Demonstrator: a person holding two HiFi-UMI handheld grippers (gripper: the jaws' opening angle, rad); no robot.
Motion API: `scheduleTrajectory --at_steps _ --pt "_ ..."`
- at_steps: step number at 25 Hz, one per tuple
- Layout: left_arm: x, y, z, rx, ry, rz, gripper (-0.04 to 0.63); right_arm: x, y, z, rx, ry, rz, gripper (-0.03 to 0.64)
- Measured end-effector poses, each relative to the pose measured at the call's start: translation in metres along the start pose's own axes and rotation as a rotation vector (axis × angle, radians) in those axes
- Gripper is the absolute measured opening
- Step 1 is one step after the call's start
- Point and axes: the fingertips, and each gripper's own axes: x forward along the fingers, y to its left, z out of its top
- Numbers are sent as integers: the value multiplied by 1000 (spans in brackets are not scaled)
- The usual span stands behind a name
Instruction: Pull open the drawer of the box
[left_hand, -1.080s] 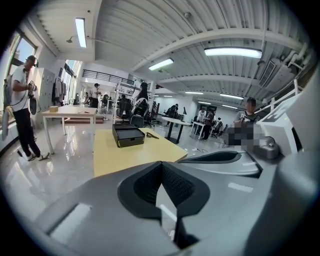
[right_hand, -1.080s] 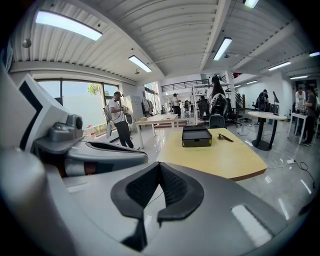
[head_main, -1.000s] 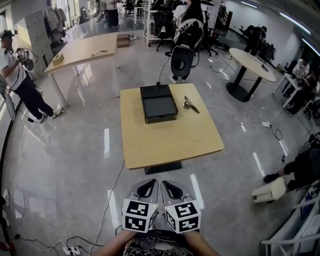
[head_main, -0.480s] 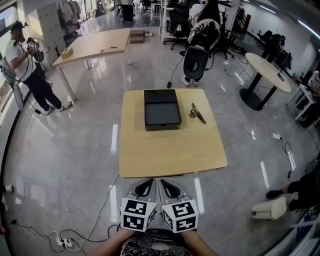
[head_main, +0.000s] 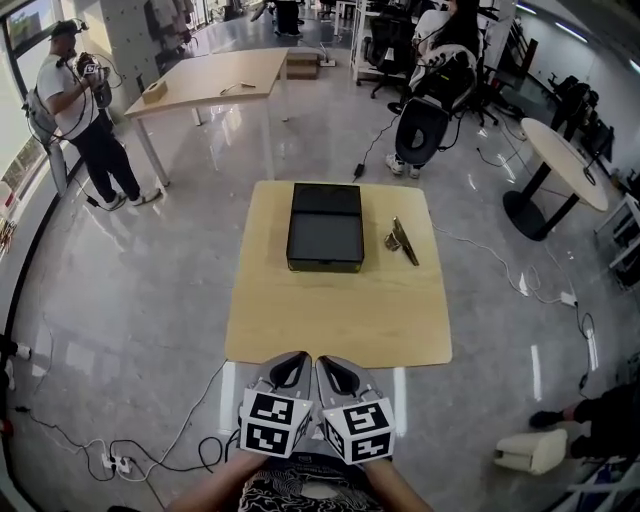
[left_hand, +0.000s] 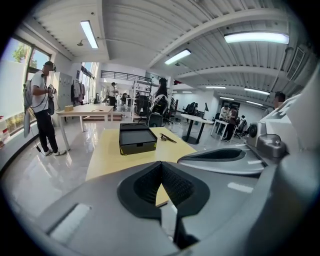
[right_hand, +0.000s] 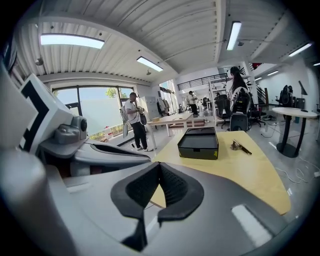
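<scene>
A flat black box (head_main: 325, 228) lies on the far half of a square wooden table (head_main: 338, 310); its front face is turned toward me. It also shows in the left gripper view as the box (left_hand: 136, 139) and in the right gripper view as the box (right_hand: 199, 142), where the front face has a small notch in the middle. My left gripper (head_main: 291, 364) and right gripper (head_main: 331, 366) are held side by side at the table's near edge, well short of the box. Both are shut on nothing, as the left gripper (left_hand: 161, 167) and right gripper (right_hand: 160, 167) show in their own views.
A small metal tool (head_main: 403, 241) lies on the table right of the box. Cables (head_main: 150, 455) trail on the floor at my left. A person (head_main: 85, 115) stands far left by a long table (head_main: 215, 78). Office chairs (head_main: 425, 125) and a round table (head_main: 563, 170) stand beyond.
The table and box have come nearer and lower in the head view as I moved toward them. Both grippers stayed shut and together.
</scene>
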Motion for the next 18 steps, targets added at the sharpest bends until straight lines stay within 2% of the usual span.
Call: scheduleTrajectory --at_steps 3,7,13,18 --pt "17 -10 -2 -20 -3 26 9 -1 -19 -9 -13 11 40 3" --pt "40 -21 -17 -20 4 47 9 4 -43 -24 -80 29 46 5" --pt "79 -36 6 -39 3 67 9 14 -89 -4 -185 45 54 5" --pt "93 -19 37 -37 -10 75 9 37 -103 27 -260 50 45 5"
